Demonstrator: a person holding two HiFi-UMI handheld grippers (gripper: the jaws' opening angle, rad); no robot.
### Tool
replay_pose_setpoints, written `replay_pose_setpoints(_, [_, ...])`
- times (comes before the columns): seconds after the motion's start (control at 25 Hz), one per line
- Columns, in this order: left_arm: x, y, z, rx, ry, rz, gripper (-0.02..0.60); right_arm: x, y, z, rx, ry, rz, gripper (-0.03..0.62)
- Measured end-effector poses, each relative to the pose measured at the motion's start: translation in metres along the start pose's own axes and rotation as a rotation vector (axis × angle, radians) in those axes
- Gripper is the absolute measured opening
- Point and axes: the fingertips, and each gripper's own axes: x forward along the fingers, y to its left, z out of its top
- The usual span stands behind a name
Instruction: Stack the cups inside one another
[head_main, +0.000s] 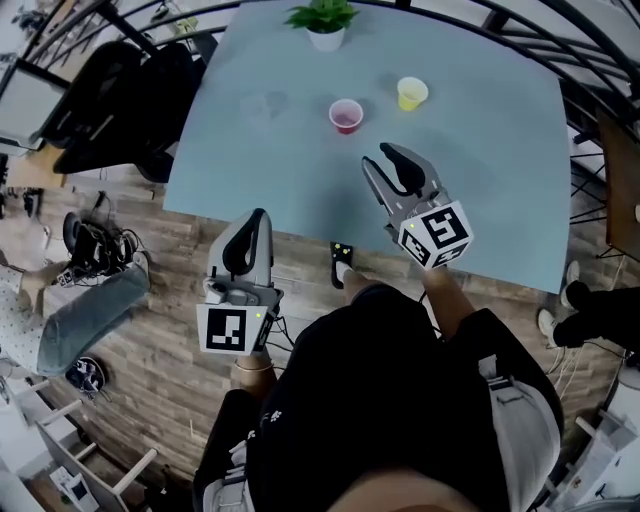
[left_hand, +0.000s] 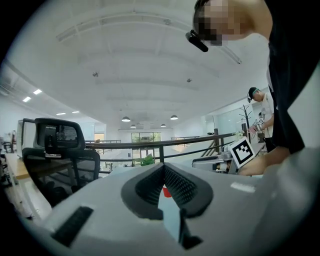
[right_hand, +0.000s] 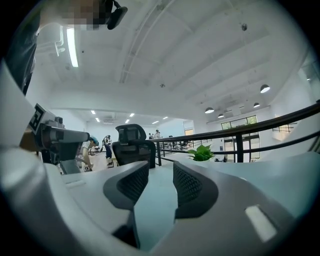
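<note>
Left tool (head_main: 259, 216), pressed together, hangs at the surface's (head_main: 500, 180) near edge. Right tool (head_main: 376, 157), spread and empty, has the pink cup (head_main: 346, 115) close ahead, with the yellow cup (head_main: 411, 93) ahead-right.

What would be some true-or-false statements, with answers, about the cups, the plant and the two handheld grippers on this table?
1. The yellow cup and the pink cup stand apart on the table. True.
2. The right gripper is holding a cup. False: its jaws stand apart with nothing between them, and it is short of both cups.
3. A potted plant stands at the table's far edge. True.
4. The left gripper has its jaws wide open. False: its jaws are together and empty, near the table's near edge.
</note>
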Motion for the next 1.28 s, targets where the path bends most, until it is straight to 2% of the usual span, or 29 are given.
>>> replay_pose_setpoints(0.12, [0.018,0.017,-0.001,0.010,0.012,0.005,-0.009,0.025,-0.015,-0.009,-0.005,0.019,-0.016,0.174])
replay_pose_setpoints(0.32, [0.041,0.045,-0.004,-0.007,0.020,0.011,-0.009,0.062,-0.034,-0.027,0.005,0.070,-0.028,0.195])
replay_pose_setpoints(0.76, [0.073,0.090,-0.022,-0.004,0.082,0.030,-0.009,0.125,-0.074,-0.086,-0.021,0.216,-0.112,0.321])
replay_pose_setpoints(1.04, [0.090,0.105,-0.027,-0.009,0.093,0.012,-0.009,0.146,-0.087,-0.111,-0.057,0.289,-0.137,0.348])
replay_pose_setpoints(1.28, [0.082,0.116,-0.033,-0.020,0.108,0.027,-0.009,0.153,-0.092,-0.127,-0.086,0.341,-0.168,0.360])
